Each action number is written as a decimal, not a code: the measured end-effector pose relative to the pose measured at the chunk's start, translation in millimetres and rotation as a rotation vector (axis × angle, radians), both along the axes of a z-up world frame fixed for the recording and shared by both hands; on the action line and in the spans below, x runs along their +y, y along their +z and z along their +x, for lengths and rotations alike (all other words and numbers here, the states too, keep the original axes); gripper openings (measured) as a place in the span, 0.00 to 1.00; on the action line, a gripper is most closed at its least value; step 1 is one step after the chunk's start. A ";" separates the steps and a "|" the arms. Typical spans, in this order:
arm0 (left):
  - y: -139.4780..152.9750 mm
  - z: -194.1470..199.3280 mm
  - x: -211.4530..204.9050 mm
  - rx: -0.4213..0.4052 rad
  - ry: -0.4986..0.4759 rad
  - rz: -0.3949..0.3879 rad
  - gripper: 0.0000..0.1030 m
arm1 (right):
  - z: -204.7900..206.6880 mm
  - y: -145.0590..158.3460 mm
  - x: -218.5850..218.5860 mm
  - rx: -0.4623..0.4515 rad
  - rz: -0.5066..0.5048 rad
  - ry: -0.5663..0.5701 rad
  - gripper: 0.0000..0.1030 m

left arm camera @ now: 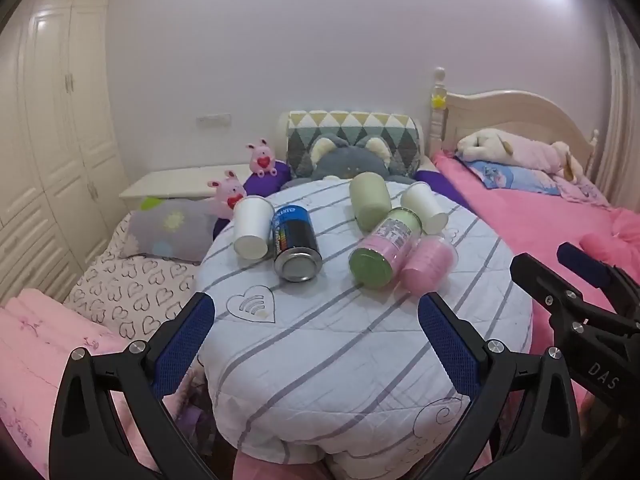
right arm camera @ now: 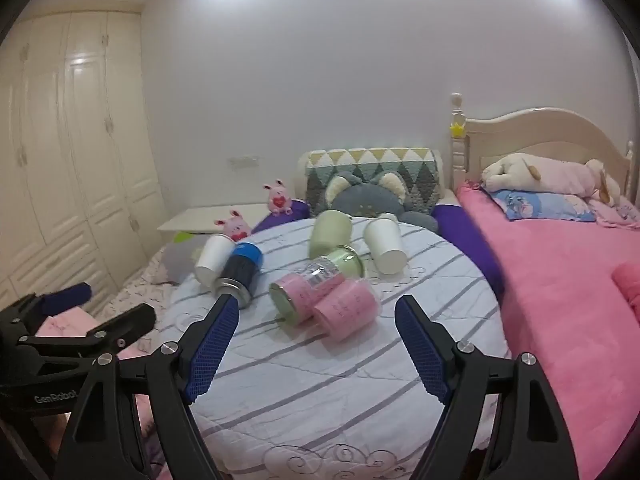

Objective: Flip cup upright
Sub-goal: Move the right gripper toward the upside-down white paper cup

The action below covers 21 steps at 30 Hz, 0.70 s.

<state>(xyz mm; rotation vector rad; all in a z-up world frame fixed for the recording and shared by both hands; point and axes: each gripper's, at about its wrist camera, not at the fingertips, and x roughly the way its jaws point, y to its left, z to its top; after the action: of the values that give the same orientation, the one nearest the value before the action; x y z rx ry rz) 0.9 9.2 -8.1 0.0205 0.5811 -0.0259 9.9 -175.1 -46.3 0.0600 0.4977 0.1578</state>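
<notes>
While both grippers hang above the near edge of the round table (left arm camera: 360,360), nothing is held between their fingers. On the far left stands a cream wardrobe (left arm camera: 52,128), and next to the table lies a grey pillow (left arm camera: 172,228) with two pink plush toys, one (left arm camera: 230,194) just behind the first cup.

On the striped cloth the things lie on their sides in two groups. In the left group a white paper cup (left arm camera: 252,226) lies with its mouth toward the camera, touching a blue and black can (left arm camera: 296,246) at its right. In the right group a pale green cup (left arm camera: 370,200) lies at the back, a second white cup (left arm camera: 426,204) is beside it, and in front a pink and green jar (left arm camera: 384,248) touches a pink cup (left arm camera: 428,266).

The left gripper (left arm camera: 316,344) has its jaws wide apart, near the table but touching nothing. The right gripper (right arm camera: 316,344) has also wide jaws, and its left finger (right arm camera: 212,348) covers a part of the can's base in the right wrist view. At the right is a bed with a pink blanket (left arm camera: 540,232).
</notes>
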 end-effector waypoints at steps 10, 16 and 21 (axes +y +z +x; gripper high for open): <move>-0.6 19.3 -3.0 0.003 0.011 0.031 1.00 | 14.8 2.5 -6.6 0.020 -0.023 -0.007 0.80; -0.4 29.3 -3.5 0.004 0.015 0.036 1.00 | 26.1 0.4 -11.5 0.033 -0.037 -0.031 0.79; 0.2 34.1 -3.8 0.010 0.015 0.038 1.00 | 33.7 -0.1 -14.0 0.042 -0.038 -0.034 0.80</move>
<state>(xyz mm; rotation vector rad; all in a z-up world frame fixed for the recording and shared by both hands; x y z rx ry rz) 34.9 5.4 -7.9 0.0527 0.5919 -0.0005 43.5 -189.1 -46.3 0.0350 0.5406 0.1138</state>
